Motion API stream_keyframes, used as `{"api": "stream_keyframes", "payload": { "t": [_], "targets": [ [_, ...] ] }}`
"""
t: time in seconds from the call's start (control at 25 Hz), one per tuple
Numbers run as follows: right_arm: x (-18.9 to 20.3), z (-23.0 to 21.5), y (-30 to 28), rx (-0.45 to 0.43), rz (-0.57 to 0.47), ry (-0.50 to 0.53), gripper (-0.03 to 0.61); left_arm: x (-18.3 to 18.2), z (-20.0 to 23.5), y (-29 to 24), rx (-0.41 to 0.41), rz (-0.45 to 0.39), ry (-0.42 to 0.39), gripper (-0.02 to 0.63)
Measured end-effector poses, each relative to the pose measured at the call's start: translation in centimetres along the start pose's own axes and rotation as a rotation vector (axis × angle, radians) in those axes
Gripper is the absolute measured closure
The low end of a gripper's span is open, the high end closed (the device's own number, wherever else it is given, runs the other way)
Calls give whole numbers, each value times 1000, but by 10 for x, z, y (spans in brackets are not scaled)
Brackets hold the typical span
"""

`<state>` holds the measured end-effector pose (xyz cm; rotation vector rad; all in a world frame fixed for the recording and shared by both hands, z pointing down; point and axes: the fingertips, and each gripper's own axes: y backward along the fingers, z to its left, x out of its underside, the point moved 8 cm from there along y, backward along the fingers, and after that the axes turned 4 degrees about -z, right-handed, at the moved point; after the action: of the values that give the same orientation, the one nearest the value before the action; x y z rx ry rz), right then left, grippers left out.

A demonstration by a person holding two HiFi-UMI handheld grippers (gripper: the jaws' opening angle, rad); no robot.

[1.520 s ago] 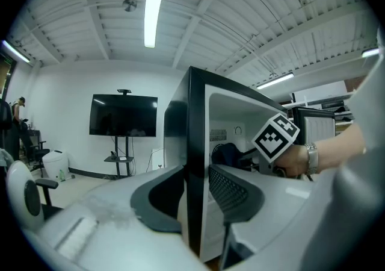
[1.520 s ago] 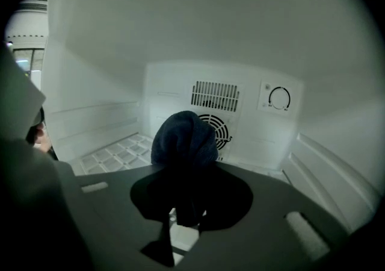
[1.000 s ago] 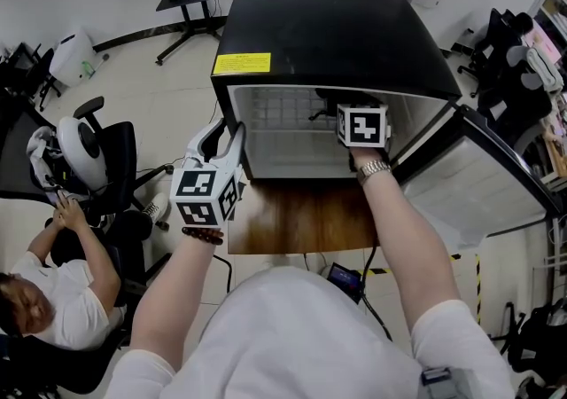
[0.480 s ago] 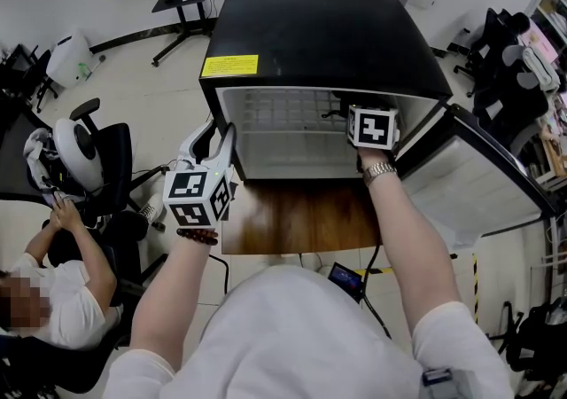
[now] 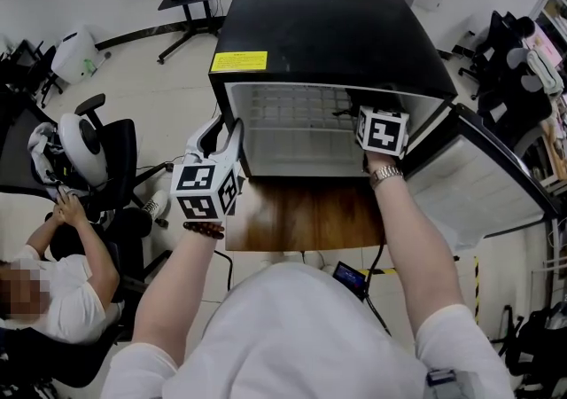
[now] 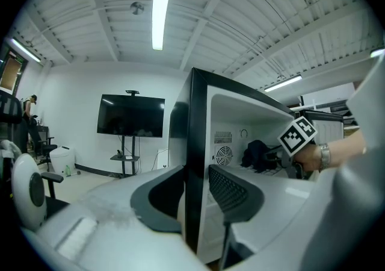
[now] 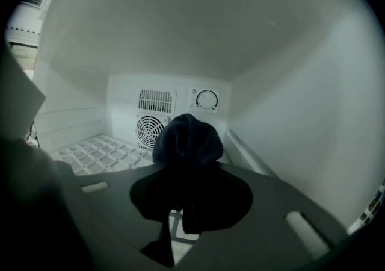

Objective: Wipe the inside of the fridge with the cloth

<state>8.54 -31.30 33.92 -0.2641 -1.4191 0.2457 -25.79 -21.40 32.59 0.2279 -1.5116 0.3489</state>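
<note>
— Cloth [image 7: 186,140]; where is it?
— Inside the fridge [image 5: 328,34], a dark blue bunch in the right-hand part of the cavity, above the wire shelf [image 7: 96,152]; the right gripper view shows it against the fan grille [image 7: 150,131] and below the dial [image 7: 206,100] on the back wall; whether it touches any wall I cannot tell.
— Held?
— Yes; the right gripper [image 7: 189,199] has its fingers clamped on the lower folds.
— And the left gripper [image 5: 221,136]?
— At the fridge's left front corner; its fingers [image 6: 234,188] are closed on the front edge of the left wall, one outside on the black skin, one inside on the white lining.
— Door [image 5: 478,184]?
— Swung wide to the right; the fridge stands on a wooden worktop [image 5: 301,220]; a person [image 5: 53,291] sits well off to the left.
</note>
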Motion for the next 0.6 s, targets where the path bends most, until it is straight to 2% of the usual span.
{"api": "stream_keyframes", "payload": {
  "t": [0.24,0.6],
  "targets": [
    [-14,32,18,-105,-79,-19,509,-1,0,-1,10,1,-5,491],
    [-30,130,41,-346,-147,-27,509,-1,1,0,31,13,-16,492]
  ]
}}
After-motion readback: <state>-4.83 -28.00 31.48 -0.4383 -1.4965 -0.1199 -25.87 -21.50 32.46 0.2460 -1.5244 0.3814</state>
